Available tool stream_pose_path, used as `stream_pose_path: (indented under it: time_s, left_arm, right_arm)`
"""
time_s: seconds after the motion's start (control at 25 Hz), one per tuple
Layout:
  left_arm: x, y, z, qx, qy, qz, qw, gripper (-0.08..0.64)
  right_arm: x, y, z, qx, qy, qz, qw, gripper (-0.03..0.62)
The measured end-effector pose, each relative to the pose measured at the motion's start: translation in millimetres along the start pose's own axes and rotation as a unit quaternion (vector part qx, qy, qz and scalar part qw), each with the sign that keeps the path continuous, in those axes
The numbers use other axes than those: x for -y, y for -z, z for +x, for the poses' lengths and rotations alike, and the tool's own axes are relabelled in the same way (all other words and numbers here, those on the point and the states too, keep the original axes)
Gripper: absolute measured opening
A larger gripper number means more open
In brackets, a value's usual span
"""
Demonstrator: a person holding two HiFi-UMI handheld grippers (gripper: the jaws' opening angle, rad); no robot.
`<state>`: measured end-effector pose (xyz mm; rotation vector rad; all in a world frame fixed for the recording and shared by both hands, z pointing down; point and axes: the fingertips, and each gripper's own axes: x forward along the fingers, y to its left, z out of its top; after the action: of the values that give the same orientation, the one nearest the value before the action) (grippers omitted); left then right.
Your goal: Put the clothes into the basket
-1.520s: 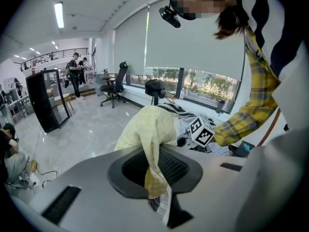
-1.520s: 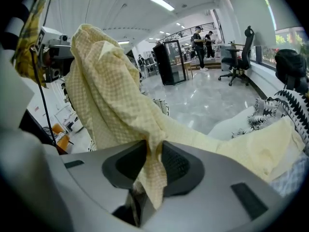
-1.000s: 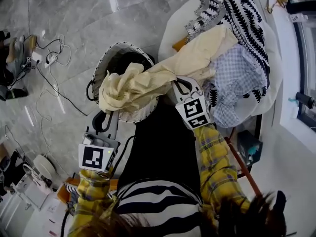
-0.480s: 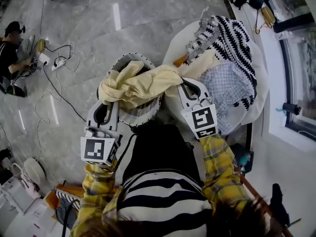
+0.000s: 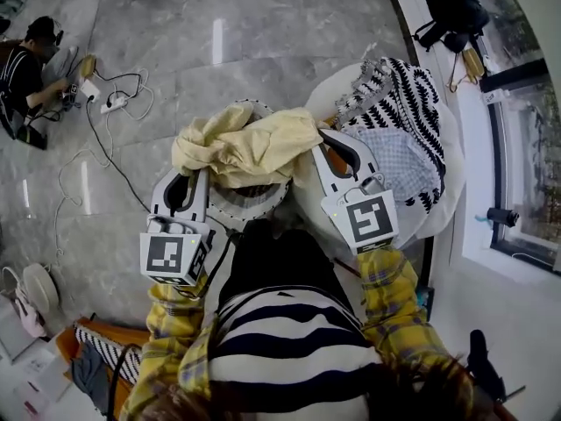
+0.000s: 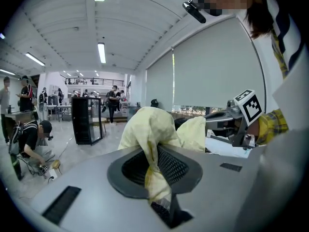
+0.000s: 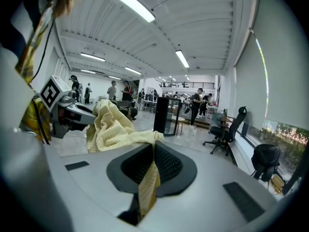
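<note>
1. The cloth is pale yellow and soft, with a fine grid weave, and it is crumpled into thick folds.
2. It hangs in the air between the two grippers, just above the basket, and covers most of the opening.
3. The left gripper is clamped on one end of the cloth, with a thin fold pinched between its ribbed black pads.
4. The right gripper pinches the other end in the same way.
5. The basket is round and woven, with a black-and-white rim.
6. On its right, a pile of patterned clothes lies close beside it.
7. On its left the glossy grey floor is free, and cables lie farther away.
</note>
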<state>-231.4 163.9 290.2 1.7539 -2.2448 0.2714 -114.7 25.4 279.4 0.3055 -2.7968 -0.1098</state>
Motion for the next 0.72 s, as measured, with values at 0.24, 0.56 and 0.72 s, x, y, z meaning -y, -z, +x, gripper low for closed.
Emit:
stream_pose_path:
  time_s: [0.24,0.56,0.72]
  left_arm:
    - [-15,-9,-28,0.018,-0.03,0.004,0.9994,0.058]
    - [-33,20,-46,-0.005,-0.046,0.01,0.9989,0.059]
    - [-35,58,-43,-0.038,-0.045,-0.006,0.9982,0.06]
  right_arm:
    - [-45,-55,4,0.066,-0.059,-0.017,0.996,0.035]
    - [-94,-47,29,0.053,-0.115,-0.016,0.992,0.035]
    - [-108,-14,43,0.01,-0.13,-0.002,0.991,0.035]
